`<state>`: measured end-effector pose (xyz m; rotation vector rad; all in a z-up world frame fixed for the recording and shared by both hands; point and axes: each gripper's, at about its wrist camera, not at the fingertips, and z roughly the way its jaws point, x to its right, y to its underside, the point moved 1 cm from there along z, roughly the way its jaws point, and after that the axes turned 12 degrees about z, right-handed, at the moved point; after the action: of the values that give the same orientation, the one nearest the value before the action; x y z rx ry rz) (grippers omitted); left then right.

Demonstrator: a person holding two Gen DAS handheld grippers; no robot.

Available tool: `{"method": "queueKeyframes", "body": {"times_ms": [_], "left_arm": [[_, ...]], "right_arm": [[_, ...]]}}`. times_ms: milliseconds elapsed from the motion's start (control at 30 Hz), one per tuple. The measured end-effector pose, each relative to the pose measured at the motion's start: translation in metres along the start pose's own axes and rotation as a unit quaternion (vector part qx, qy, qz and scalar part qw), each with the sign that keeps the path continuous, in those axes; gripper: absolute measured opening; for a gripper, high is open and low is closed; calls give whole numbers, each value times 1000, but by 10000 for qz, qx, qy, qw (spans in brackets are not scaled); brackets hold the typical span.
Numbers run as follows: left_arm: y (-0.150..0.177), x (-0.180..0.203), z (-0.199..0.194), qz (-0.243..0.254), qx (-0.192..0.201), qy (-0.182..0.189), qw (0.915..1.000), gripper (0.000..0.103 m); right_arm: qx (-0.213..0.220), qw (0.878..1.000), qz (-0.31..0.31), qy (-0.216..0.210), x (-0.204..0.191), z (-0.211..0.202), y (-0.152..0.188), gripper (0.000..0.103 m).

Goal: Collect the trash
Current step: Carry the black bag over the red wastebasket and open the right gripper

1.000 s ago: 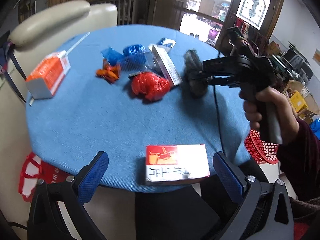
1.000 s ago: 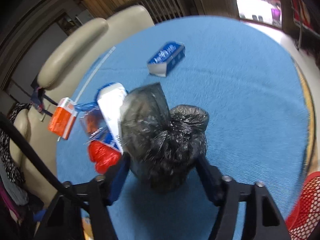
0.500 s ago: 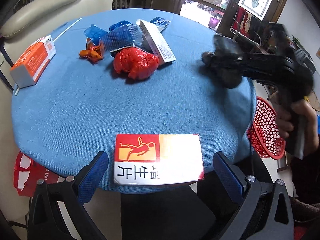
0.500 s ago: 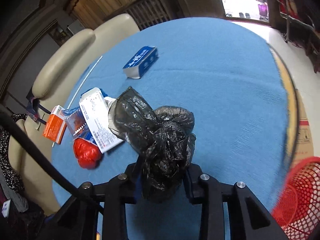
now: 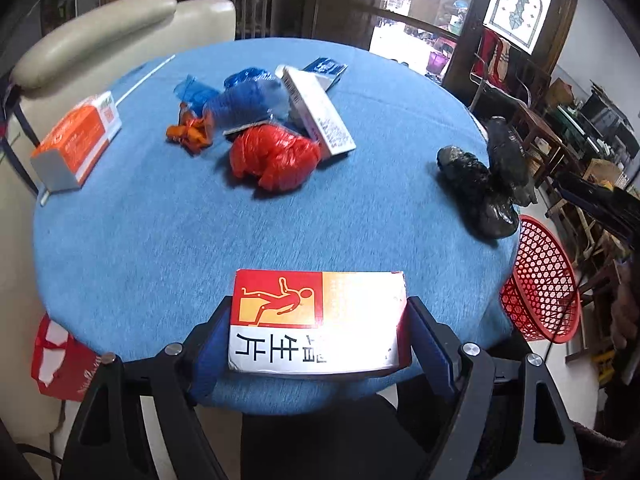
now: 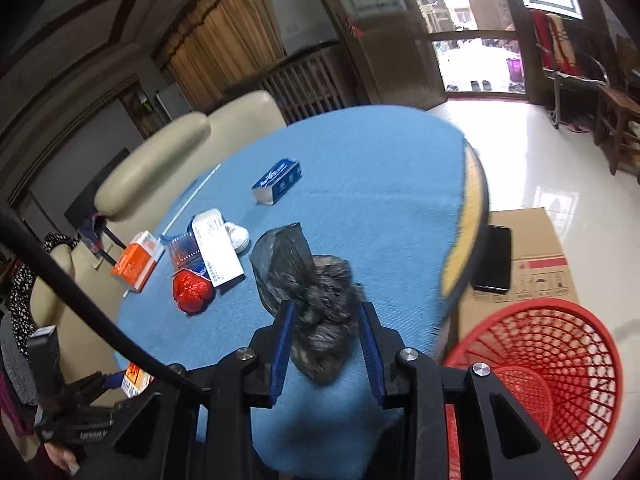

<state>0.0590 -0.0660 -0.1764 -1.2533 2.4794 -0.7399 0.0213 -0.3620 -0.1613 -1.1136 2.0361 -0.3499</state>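
Note:
My left gripper [image 5: 316, 344] is shut on a red, orange and white box [image 5: 316, 316] at the near edge of the round blue table [image 5: 160, 232]. My right gripper [image 6: 326, 340] is shut on a crumpled black plastic bag [image 6: 316, 308] and holds it above the table's right edge, close to the red mesh basket [image 6: 552, 380] on the floor. The bag [image 5: 484, 184] and basket [image 5: 540, 280] also show in the left wrist view. A red bag [image 5: 276, 156], blue wrappers [image 5: 240, 96], an orange wrapper [image 5: 188, 134] and a white box [image 5: 320, 116] lie mid-table.
An orange and white box [image 5: 76, 140] lies at the table's left edge, a small blue box [image 6: 278, 180] at the far side. A cream chair [image 5: 100, 28] stands behind. A cardboard box [image 6: 528, 264] with a phone [image 6: 494, 258] sits beside the basket.
My left gripper has moved forward and closed on the red and white box. My right gripper has carried the black bag rightward to the table's edge, near the basket.

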Motion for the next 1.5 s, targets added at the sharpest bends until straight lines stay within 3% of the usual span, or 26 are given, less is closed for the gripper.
{"method": "queueKeyframes", "body": {"times_ms": [100, 200, 233, 267, 367, 433, 500, 567, 633, 700, 867, 1100, 1267, 1500], "left_arm": [[-4, 2, 3, 38, 2, -105, 9999, 83], [-5, 3, 2, 60, 24, -166, 9998, 83], [-6, 4, 1, 62, 29, -168, 9998, 83], [-6, 4, 0, 69, 29, -170, 9998, 83], [-8, 6, -4, 121, 48, -217, 9997, 83], [-11, 7, -8, 157, 85, -231, 9996, 83], [-14, 9, -13, 206, 156, -233, 9994, 83], [-18, 11, -20, 256, 241, -260, 9990, 83], [-23, 13, -25, 285, 310, -238, 9988, 83], [-26, 16, -30, 323, 376, -247, 9985, 83], [-36, 30, -36, 520, 471, -184, 9974, 83], [-59, 77, -37, 1071, 581, 21, 9926, 83], [-83, 129, -29, 1538, 627, 420, 9852, 83], [-103, 198, 4, 1944, 363, 981, 9753, 84]], "right_arm": [[-122, 9998, 144, -46, 13, -8, -1, 36], [-360, 9985, 336, -248, 17, -4, -2, 43], [-465, 9975, 410, -326, 16, 3, -3, 68], [-491, 9968, 487, -395, 15, 9, -3, 81], [-562, 9959, 504, -497, 5, 31, -4, 81], [-625, 9973, 299, -237, -6, 48, -3, 80], [-737, 9971, 203, -57, -12, 69, -2, 70], [-934, 9955, 153, 27, -16, 90, -1, 49], [-1139, 9928, 43, 375, -18, 110, 3, 45], [-1186, 9922, 73, 372, -16, 116, 9, 41], [-865, 9960, -10, 228, -8, 83, 9, 40], [-341, 9988, 357, -30, 39, 9, 8, 40], [0, 9966, 825, 12, 91, -44, 12, 40], [190, 9874, 1555, 241, 163, -90, 24, 42]]}}
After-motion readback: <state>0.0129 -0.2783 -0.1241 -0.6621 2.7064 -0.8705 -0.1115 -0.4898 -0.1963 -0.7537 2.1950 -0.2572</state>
